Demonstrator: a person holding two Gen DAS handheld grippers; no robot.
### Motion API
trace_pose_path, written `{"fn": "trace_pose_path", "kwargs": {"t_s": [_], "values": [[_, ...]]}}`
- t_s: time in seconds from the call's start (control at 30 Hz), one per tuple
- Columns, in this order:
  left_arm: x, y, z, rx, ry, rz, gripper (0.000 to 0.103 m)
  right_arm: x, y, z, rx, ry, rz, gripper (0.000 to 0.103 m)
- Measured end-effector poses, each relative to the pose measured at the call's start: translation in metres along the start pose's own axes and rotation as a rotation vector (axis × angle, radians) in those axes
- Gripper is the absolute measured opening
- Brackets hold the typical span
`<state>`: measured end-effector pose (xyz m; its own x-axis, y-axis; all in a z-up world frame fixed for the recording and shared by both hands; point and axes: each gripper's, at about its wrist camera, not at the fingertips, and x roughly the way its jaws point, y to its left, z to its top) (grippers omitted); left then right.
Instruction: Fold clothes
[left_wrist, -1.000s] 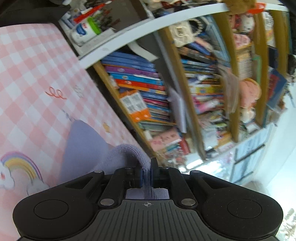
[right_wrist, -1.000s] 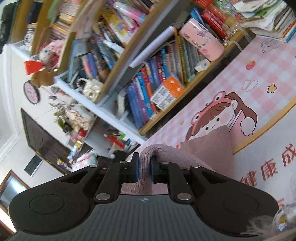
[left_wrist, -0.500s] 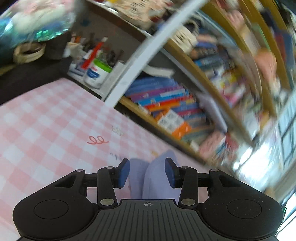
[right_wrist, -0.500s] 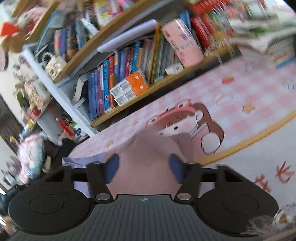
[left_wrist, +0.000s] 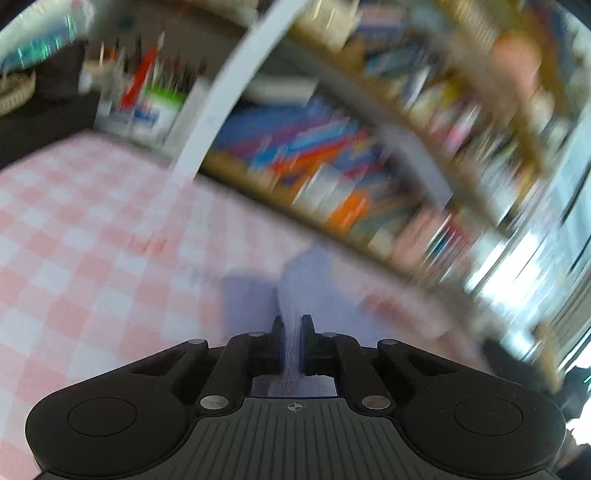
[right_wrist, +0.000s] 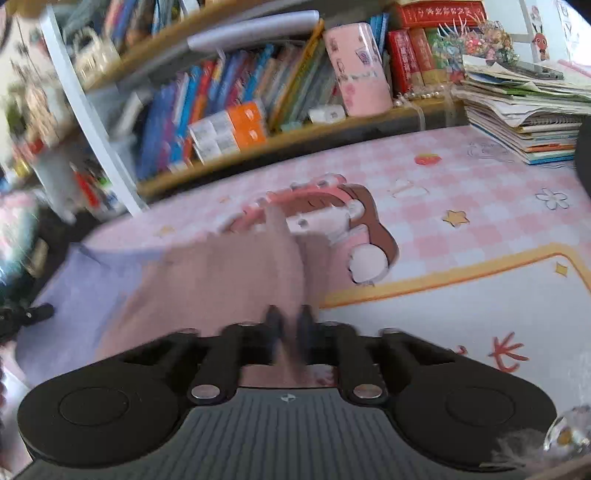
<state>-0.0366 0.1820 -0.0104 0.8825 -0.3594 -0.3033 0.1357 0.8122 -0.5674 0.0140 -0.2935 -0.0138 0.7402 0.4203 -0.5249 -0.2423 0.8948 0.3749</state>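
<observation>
A soft garment lies on the pink checked cartoon mat (left_wrist: 74, 221). In the left wrist view its lilac cloth (left_wrist: 255, 295) runs up between the fingers of my left gripper (left_wrist: 291, 321), whose jaws are closing tight on a narrow fold. In the right wrist view the cloth is pink (right_wrist: 221, 273), with a lilac part (right_wrist: 85, 288) spread to the left. My right gripper (right_wrist: 290, 314) is closing on a raised pink ridge, low over the mat (right_wrist: 480, 192). Both views are motion-blurred.
A full bookshelf (right_wrist: 240, 122) runs along the mat's far edge, with a pink case (right_wrist: 360, 85) leaning in it. A stack of books and papers (right_wrist: 524, 107) sits at the right. Pots of pens (left_wrist: 155, 107) stand at the far left corner.
Both grippers held cloth a second ago, let go and opened wide over it, and now pinch it again. Both views have rolled toward level, and the right gripper has sunk closer to the mat.
</observation>
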Motion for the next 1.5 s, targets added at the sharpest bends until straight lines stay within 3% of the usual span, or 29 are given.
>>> {"fn": "trace_pose_path", "kwargs": {"t_s": [0.07, 0.13, 0.23, 0.3, 0.37, 0.47, 0.53, 0.6, 0.63, 0.67, 0.77, 0.9, 1.0, 1.03, 1.07, 1.1, 1.17, 1.23, 1.4, 1.5], "values": [[-0.015, 0.002, -0.003, -0.053, -0.04, -0.024, 0.006, -0.01, -0.003, 0.002, 0.033, -0.044, 0.057, 0.006], [-0.011, 0.009, -0.007, -0.055, 0.008, 0.02, 0.006, -0.019, -0.007, 0.003, 0.071, -0.082, 0.107, 0.006], [0.004, 0.022, -0.012, -0.071, 0.106, 0.073, 0.007, -0.001, -0.01, 0.0, 0.058, -0.007, 0.054, 0.007], [0.005, 0.024, -0.01, -0.058, 0.125, 0.097, 0.013, 0.009, -0.015, -0.004, 0.067, 0.029, 0.036, 0.01], [0.002, 0.019, -0.001, 0.001, 0.102, 0.118, 0.021, 0.01, -0.016, -0.003, 0.059, 0.028, 0.017, 0.026], [0.008, 0.003, 0.017, 0.162, 0.07, 0.125, 0.033, 0.011, -0.01, 0.007, 0.001, 0.013, -0.007, 0.028], [0.025, -0.003, 0.025, 0.209, 0.102, 0.12, 0.033, 0.019, -0.006, 0.013, -0.023, 0.023, -0.004, 0.026], [0.042, -0.004, 0.028, 0.199, 0.161, 0.092, 0.033, 0.03, -0.002, 0.019, -0.052, 0.046, -0.002, 0.019], [0.05, -0.002, 0.029, 0.177, 0.194, 0.089, 0.019, 0.035, 0.001, 0.021, -0.069, 0.061, 0.003, 0.01], [0.055, 0.002, 0.03, 0.139, 0.207, 0.1, 0.004, 0.035, 0.001, 0.024, -0.07, 0.055, 0.009, 0.008], [0.044, 0.012, 0.028, 0.035, 0.127, 0.085, 0.004, 0.029, 0.0, 0.03, -0.047, 0.018, 0.046, 0.007], [0.051, 0.031, 0.012, -0.025, 0.18, 0.116, 0.005, 0.036, -0.007, 0.023, -0.019, 0.052, 0.03, 0.007], [0.036, 0.032, 0.014, -0.052, 0.148, 0.1, 0.01, 0.042, -0.011, 0.02, -0.012, 0.068, 0.028, 0.01], [0.026, 0.03, 0.014, -0.05, 0.134, 0.093, 0.011, 0.038, -0.012, 0.021, -0.001, 0.063, 0.028, 0.018], [0.016, 0.029, 0.015, -0.048, 0.12, 0.087, 0.019, 0.03, -0.014, 0.022, 0.004, 0.048, 0.03, 0.032], [0.006, 0.027, 0.015, -0.046, 0.109, 0.081, 0.024, 0.023, -0.016, 0.02, 0.007, 0.043, 0.043, 0.039], [-0.008, 0.028, 0.011, -0.059, 0.11, 0.076, 0.051, 0.009, -0.022, 0.014, 0.019, 0.049, 0.072, 0.041], [-0.018, 0.03, 0.004, -0.097, 0.126, 0.069, 0.058, 0.0, -0.027, 0.004, 0.045, 0.081, 0.093, 0.041], [-0.001, 0.036, -0.009, -0.165, 0.171, 0.057, 0.058, -0.004, -0.03, -0.017, 0.105, 0.14, 0.135, 0.039], [0.013, 0.032, -0.015, -0.161, 0.183, 0.079, 0.05, -0.001, -0.027, -0.017, 0.118, 0.147, 0.134, 0.027]]}}
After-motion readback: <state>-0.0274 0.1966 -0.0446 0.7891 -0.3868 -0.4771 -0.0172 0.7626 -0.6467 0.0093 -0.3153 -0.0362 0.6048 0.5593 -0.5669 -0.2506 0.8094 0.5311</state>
